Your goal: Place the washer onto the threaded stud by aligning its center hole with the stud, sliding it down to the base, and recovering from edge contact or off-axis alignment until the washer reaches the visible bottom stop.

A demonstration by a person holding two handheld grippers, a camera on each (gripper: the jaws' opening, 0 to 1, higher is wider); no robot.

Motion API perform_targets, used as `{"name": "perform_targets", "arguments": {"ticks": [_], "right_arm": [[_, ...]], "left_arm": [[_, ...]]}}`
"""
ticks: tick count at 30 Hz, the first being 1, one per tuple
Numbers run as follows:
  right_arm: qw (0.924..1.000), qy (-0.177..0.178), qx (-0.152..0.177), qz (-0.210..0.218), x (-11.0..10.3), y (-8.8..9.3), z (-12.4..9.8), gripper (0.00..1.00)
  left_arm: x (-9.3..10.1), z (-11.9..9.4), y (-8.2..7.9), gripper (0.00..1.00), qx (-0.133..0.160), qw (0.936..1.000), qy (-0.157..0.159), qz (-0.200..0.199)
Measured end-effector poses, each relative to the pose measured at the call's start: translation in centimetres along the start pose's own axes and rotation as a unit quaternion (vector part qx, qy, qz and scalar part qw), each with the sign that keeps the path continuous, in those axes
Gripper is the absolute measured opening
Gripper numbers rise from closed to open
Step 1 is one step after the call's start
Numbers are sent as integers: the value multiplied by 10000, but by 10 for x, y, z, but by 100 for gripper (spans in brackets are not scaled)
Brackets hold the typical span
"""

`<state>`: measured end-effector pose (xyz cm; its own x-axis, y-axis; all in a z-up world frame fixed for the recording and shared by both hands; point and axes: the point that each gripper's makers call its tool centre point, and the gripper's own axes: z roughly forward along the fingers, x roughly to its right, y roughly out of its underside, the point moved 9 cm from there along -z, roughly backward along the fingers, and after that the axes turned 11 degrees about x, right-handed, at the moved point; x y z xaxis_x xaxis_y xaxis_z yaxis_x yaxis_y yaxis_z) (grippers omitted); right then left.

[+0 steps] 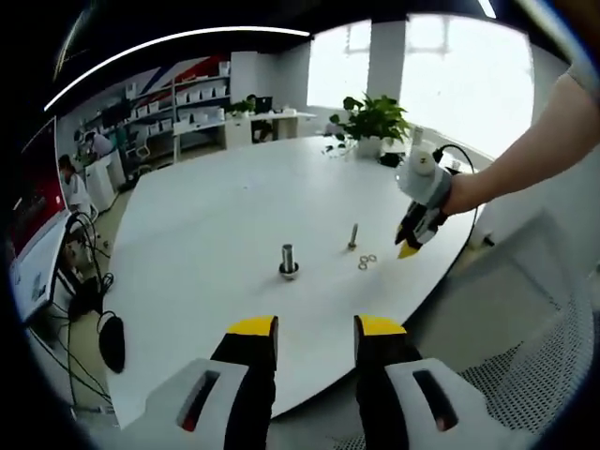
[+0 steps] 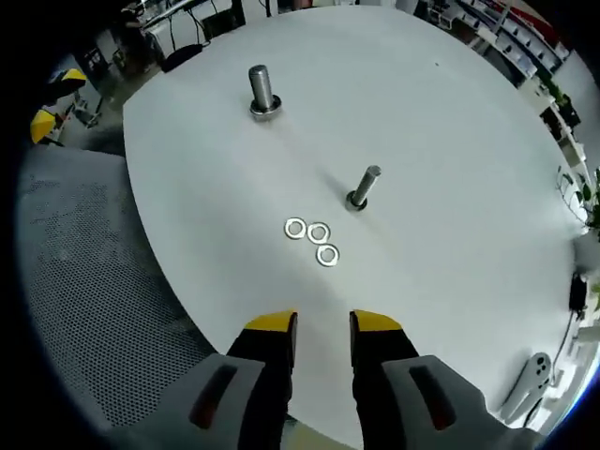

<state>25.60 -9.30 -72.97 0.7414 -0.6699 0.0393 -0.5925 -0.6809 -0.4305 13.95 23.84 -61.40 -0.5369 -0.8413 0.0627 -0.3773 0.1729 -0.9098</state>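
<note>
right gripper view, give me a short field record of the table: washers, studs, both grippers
washers: three washers loose in a cluster on the white table, none on a stud
thin stud: thin stud upright just beyond the washers, bare
thick stud: thick stud upright farther back, bare
right gripper: right gripper open, empty, short of the washers
left gripper: left gripper open, empty, at the table edge

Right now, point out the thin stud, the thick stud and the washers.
thin stud point(image 2: 364, 187): right gripper view, mid-shaft.
thick stud point(image 2: 262, 89): right gripper view, upper shaft.
washers point(image 2: 318, 232): right gripper view, rim of the middle of three.
</note>
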Motion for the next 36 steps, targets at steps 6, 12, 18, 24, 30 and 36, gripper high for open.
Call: {"name": "perform_targets", "arguments": {"ticks": [6,12,18,24,30,36], "right_arm": [[9994,-233,244,112,-4,-1,6,26],[9975,-405,558,-163,-3,-13,9,26],[9962,-460,678,-277,5,-17,15,26],[9956,-562,666,-349,17,-18,24,25],[9935,-748,624,-587,16,-21,36,24],[9909,-808,609,-890,16,-26,40,23]], "left_arm": [[0,0,-1,30,27,9999,-88,91],[0,2,0,30,-61,9998,-130,162],[-1,2,2,30,-183,9993,-238,204],[-1,3,5,28,-366,9986,-257,296],[0,4,6,28,-420,9986,-174,270],[0,4,7,28,-478,9982,-219,284]]}}
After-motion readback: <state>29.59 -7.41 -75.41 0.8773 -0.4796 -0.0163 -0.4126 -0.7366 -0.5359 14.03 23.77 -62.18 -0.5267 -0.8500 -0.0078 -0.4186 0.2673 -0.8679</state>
